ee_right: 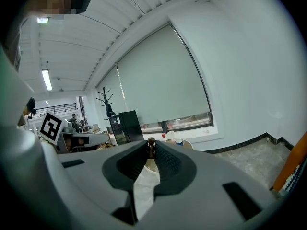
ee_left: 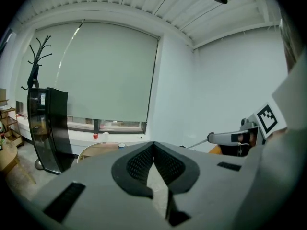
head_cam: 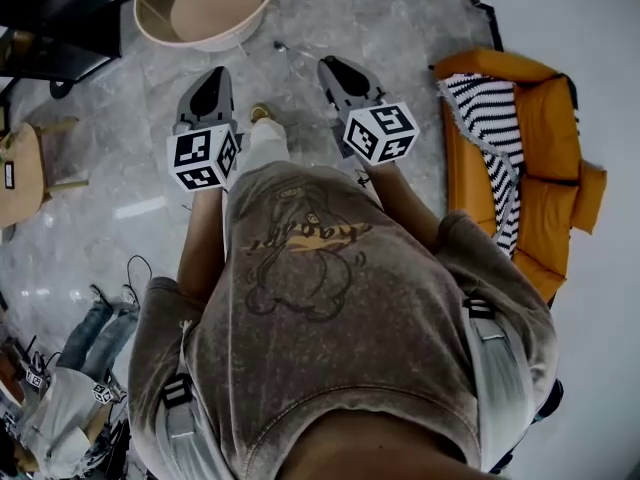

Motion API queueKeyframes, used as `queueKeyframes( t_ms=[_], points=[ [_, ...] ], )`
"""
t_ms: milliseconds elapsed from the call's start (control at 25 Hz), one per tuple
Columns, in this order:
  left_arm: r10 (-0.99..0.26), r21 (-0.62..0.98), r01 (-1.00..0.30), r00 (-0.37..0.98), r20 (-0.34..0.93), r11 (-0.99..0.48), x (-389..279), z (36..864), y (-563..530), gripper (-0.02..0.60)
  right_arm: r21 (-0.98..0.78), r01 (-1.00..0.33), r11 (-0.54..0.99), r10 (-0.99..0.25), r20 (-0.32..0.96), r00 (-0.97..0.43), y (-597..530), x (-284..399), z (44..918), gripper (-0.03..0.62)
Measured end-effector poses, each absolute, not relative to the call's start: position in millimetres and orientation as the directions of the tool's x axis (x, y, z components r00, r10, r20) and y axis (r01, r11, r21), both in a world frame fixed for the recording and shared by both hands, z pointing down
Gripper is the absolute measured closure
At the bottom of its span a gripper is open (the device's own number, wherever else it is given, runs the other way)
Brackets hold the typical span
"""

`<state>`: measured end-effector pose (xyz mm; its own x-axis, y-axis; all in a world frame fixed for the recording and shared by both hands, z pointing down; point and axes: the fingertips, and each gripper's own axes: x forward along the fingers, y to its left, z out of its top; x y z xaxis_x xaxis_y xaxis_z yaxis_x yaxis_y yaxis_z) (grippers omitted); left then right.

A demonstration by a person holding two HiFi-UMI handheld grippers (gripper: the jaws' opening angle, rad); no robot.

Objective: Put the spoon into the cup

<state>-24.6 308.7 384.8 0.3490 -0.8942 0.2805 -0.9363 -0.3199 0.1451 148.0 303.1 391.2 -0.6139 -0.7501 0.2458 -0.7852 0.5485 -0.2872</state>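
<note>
My right gripper is shut on a thin spoon, which sticks out ahead of the jaws toward the round table. In the right gripper view the spoon's brown end shows pinched at the tips of that gripper. The left gripper view catches the right gripper from the side, with the spoon as a thin rod in front of it. My left gripper is held level beside it, jaws together and empty. I cannot pick out a cup for certain.
Small items stand on the round table, among them a red one and a blue-topped one. An orange sofa with a striped cloth is on the right. A black cabinet, coat rack and wooden stool are on the left.
</note>
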Motion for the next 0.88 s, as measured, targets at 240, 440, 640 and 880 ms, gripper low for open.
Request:
queueKeyframes(
  t_ms=[240, 440, 640, 880],
  points=[
    [-0.889, 0.142, -0.929, 0.368, 0.274, -0.341, -32, 372, 257, 0.565, -0.285, -0.789, 0.544, -0.755, 0.243, -0.609, 255, 137, 382, 0.533],
    [-0.882, 0.136, -0.922, 0.386, 0.270, -0.362, -47, 363, 211, 0.565, -0.287, -0.796, 0.533, -0.766, 0.234, -0.598, 213, 122, 375, 0.533],
    [-0.871, 0.129, -0.911, 0.412, 0.268, -0.392, -59, 361, 171, 0.565, -0.286, -0.808, 0.516, -0.783, 0.226, -0.580, 176, 109, 373, 0.533],
    [-0.857, 0.118, -0.899, 0.438, 0.270, -0.422, -67, 359, 136, 0.565, -0.286, -0.820, 0.496, -0.800, 0.218, -0.560, 144, 100, 371, 0.533]
  ],
)
